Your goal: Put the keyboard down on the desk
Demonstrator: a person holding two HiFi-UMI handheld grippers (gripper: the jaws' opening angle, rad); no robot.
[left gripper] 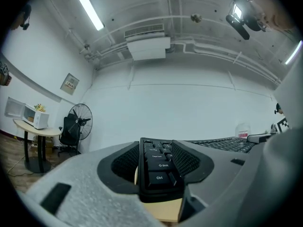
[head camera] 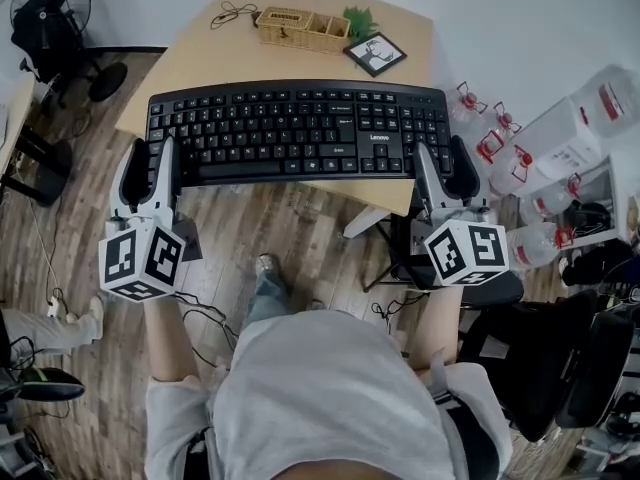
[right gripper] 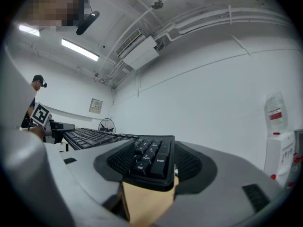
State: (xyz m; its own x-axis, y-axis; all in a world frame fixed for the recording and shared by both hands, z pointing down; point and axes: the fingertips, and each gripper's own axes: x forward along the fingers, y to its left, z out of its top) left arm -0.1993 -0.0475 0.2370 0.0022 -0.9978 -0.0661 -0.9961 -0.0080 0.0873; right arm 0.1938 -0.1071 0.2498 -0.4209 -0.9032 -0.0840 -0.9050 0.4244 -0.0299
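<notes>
A black full-size keyboard (head camera: 300, 133) lies lengthwise across the near part of the tan desk (head camera: 200, 58), its front edge close to the desk's front edge. My left gripper (head camera: 150, 163) straddles its left end. In the left gripper view the Ctrl corner of the keyboard (left gripper: 158, 174) sits between the jaws of the left gripper (left gripper: 156, 150), with a thin gap beside the left pad and tan desk right under it. My right gripper (head camera: 445, 168) straddles the right end. There the Enter corner of the keyboard (right gripper: 151, 162) fills the space in the right gripper (right gripper: 154, 148), with a small sliver by the right pad.
Behind the keyboard stand a wicker basket (head camera: 300, 28), a small plant (head camera: 358, 18), a framed picture (head camera: 375, 53) and a loose cable (head camera: 232, 13). Water bottles (head camera: 520, 158) crowd the floor to the right, a fan (head camera: 50, 18) stands left, and a dark chair (head camera: 540, 358) is near right.
</notes>
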